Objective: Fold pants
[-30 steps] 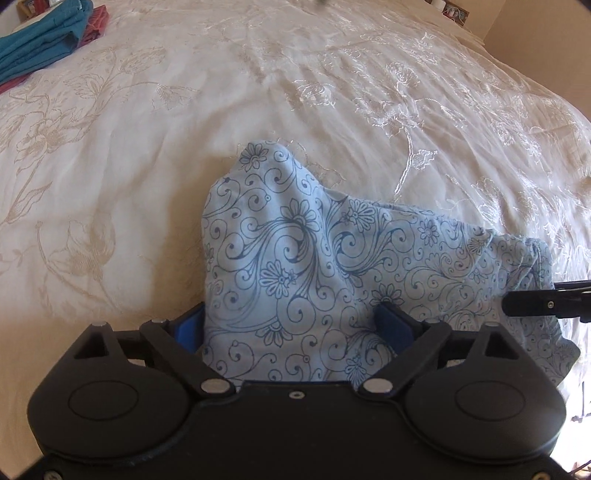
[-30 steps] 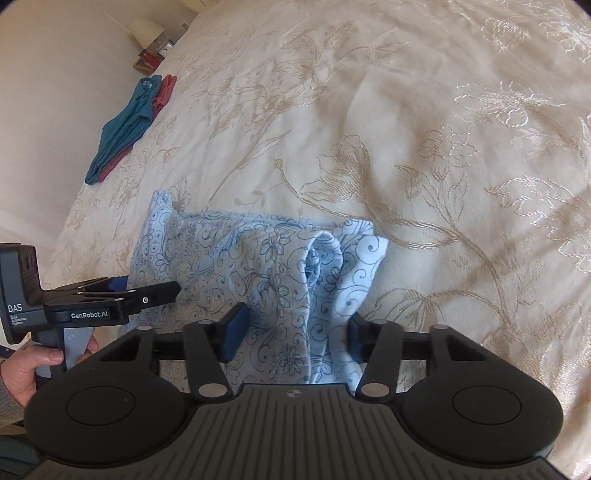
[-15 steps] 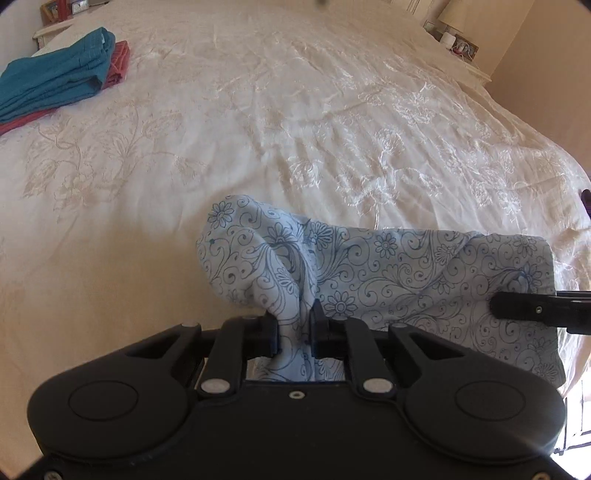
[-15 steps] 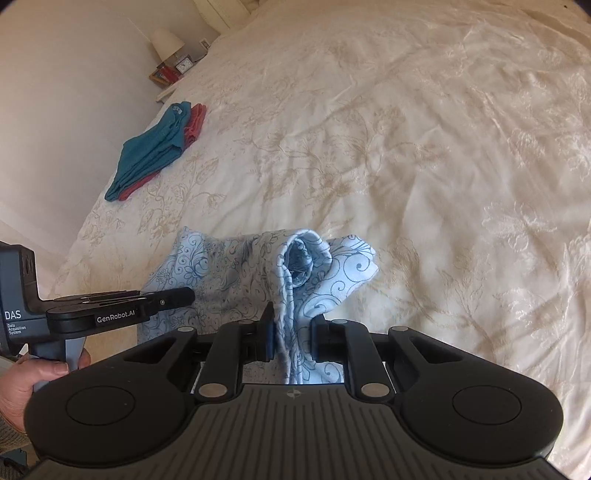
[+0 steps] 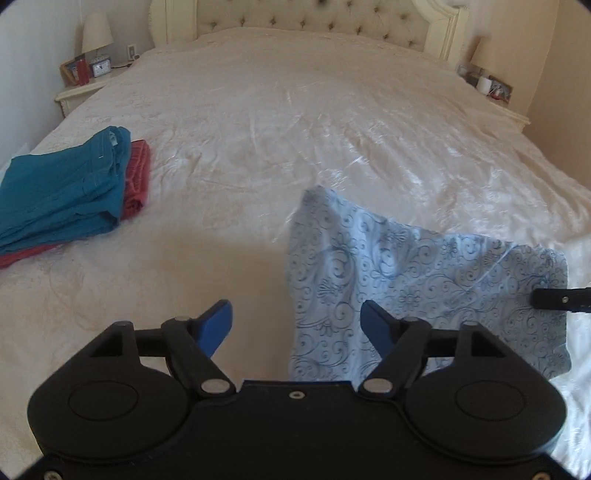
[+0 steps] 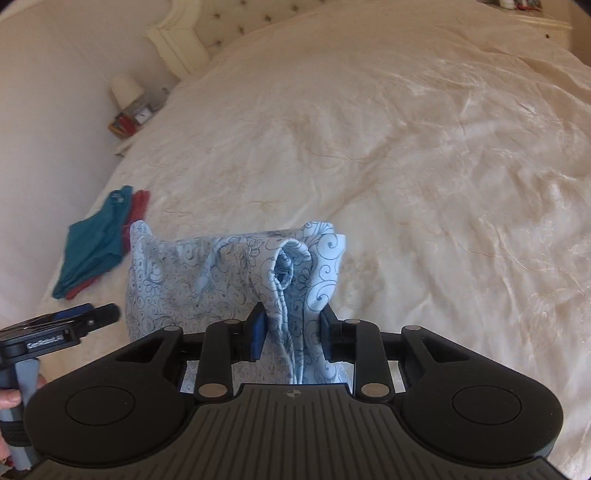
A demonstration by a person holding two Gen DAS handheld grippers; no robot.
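Note:
The light blue floral pants (image 5: 424, 291) hang lifted above the cream bed. In the left wrist view my left gripper (image 5: 297, 326) has its jaws wide apart; the left edge of the cloth hangs between them without being pinched. In the right wrist view my right gripper (image 6: 291, 334) is shut on a bunched fold of the pants (image 6: 236, 273) and holds them up. The right gripper's tip (image 5: 561, 300) shows at the cloth's right edge. The left gripper (image 6: 55, 332) shows at lower left, just left of the cloth.
A folded stack of teal pants (image 5: 62, 192) on red pants (image 5: 136, 181) lies on the bed's left side (image 6: 96, 243). The cream bedspread (image 5: 314, 129) stretches to a tufted headboard (image 5: 306, 18). Nightstands with lamps stand at both sides (image 5: 88, 70).
My left gripper has opened and let go of the pants' corner. Both grippers have risen higher above the bed; the right one stays shut on the cloth and carries it.

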